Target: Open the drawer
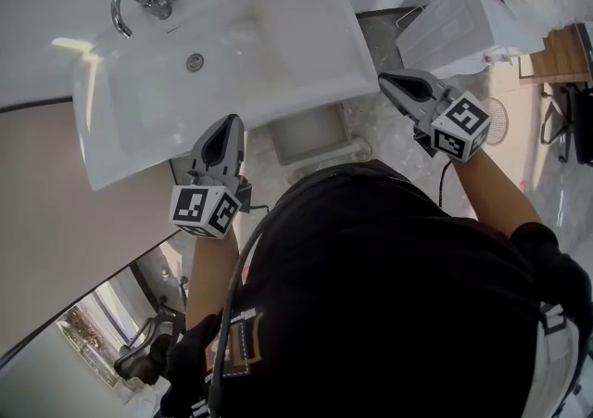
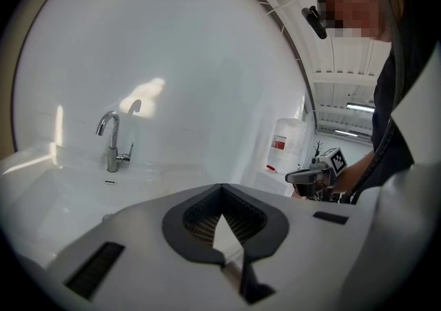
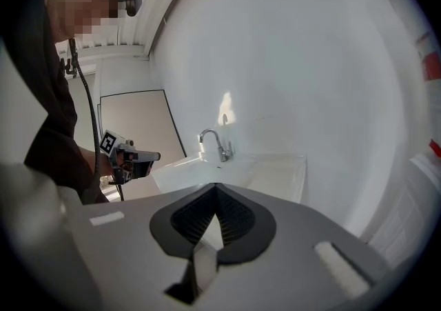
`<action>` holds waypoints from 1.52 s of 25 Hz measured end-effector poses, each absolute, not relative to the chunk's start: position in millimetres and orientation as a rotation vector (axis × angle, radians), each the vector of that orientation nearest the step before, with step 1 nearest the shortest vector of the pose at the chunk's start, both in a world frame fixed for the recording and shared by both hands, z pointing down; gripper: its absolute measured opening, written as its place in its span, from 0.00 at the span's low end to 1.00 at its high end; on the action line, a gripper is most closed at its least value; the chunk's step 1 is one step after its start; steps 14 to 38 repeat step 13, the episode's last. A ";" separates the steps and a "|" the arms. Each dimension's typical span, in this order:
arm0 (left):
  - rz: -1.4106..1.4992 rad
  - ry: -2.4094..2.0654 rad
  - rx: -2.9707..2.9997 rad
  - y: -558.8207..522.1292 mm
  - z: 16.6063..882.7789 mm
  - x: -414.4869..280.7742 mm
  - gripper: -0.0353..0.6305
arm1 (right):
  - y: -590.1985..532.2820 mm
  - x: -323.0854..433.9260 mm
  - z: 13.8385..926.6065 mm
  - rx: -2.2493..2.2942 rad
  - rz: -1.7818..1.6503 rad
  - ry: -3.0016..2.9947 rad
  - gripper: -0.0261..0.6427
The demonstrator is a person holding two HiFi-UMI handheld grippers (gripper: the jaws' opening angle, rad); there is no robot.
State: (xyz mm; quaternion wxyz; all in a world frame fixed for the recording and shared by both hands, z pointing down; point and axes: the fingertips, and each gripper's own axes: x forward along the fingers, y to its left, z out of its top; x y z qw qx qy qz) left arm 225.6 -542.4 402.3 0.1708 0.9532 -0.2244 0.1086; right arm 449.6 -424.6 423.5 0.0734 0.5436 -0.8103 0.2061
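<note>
No drawer front can be made out in any view. A white washbasin (image 1: 278, 27) with a chrome tap (image 1: 139, 4) fills the upper head view. My left gripper (image 1: 230, 121) hovers at the basin's front edge, jaws shut with nothing between them; its own view looks over the basin at the tap (image 2: 110, 141). My right gripper (image 1: 384, 81) hangs off the basin's right front corner, jaws closed together and empty. Each gripper view shows the other gripper: the right gripper (image 2: 303, 176) and the left gripper (image 3: 141, 156).
A grey box-like fitting (image 1: 310, 133) sits below the basin's front edge. A white appliance (image 1: 463, 22) stands to the right, with a wooden shelf (image 1: 561, 55) beyond it. A white jug with a red label (image 2: 284, 144) stands beside the basin.
</note>
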 end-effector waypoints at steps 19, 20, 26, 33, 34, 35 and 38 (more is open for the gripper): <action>0.299 -0.644 2.720 -540.7 397.9 221.5 0.05 | -420.4 445.1 422.3 1.621 0.611 -2.435 0.03; 0.299 -0.644 2.720 -540.7 397.9 221.5 0.05 | -420.4 445.1 422.3 1.621 0.611 -2.435 0.03; 0.299 -0.644 2.720 -540.7 397.9 221.5 0.05 | -420.4 445.1 422.3 1.621 0.611 -2.435 0.03; 0.299 -0.644 2.720 -540.7 397.9 221.5 0.05 | -420.4 445.1 422.3 1.621 0.611 -2.435 0.03; 0.299 -0.644 2.720 -540.7 397.9 221.5 0.05 | -420.4 445.1 422.3 1.621 0.611 -2.435 0.03; 0.299 -0.644 2.720 -540.7 397.9 221.5 0.05 | -420.4 445.1 422.3 1.621 0.611 -2.435 0.03; 0.299 -0.644 2.720 -540.7 397.9 221.5 0.05 | -420.4 445.1 422.3 1.621 0.611 -2.435 0.03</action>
